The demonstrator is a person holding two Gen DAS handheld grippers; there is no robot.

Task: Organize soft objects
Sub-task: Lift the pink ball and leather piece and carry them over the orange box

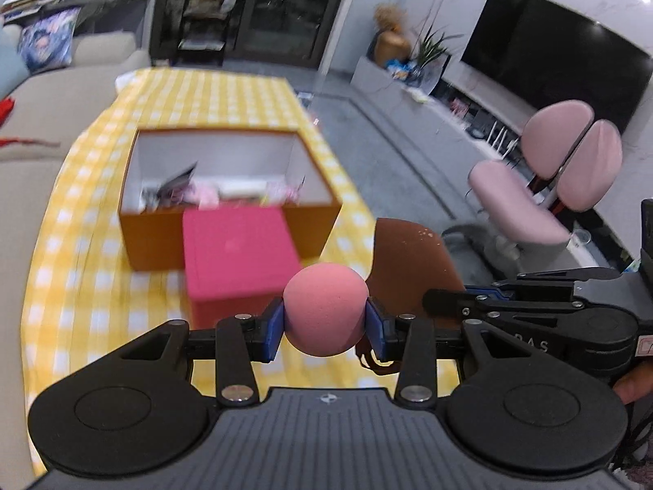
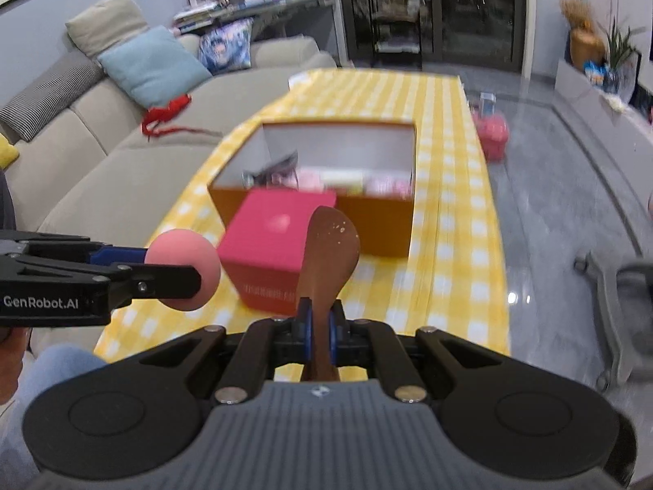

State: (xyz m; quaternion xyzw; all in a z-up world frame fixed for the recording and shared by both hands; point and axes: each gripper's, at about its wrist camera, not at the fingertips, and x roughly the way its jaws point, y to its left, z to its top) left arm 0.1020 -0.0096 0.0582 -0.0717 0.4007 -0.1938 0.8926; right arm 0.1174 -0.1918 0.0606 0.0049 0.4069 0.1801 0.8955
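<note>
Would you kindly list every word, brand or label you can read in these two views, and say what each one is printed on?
"GenRobot.AI": white lettering on the side of the left gripper, right wrist view.
"D A S": faint raised letters on the right gripper body, left wrist view; likely only part of a word.
Pale row of print on the front of the pink box: too blurred to read.

pink box point(image 2: 271, 245) fronting open orange box point(image 2: 379, 220)
</note>
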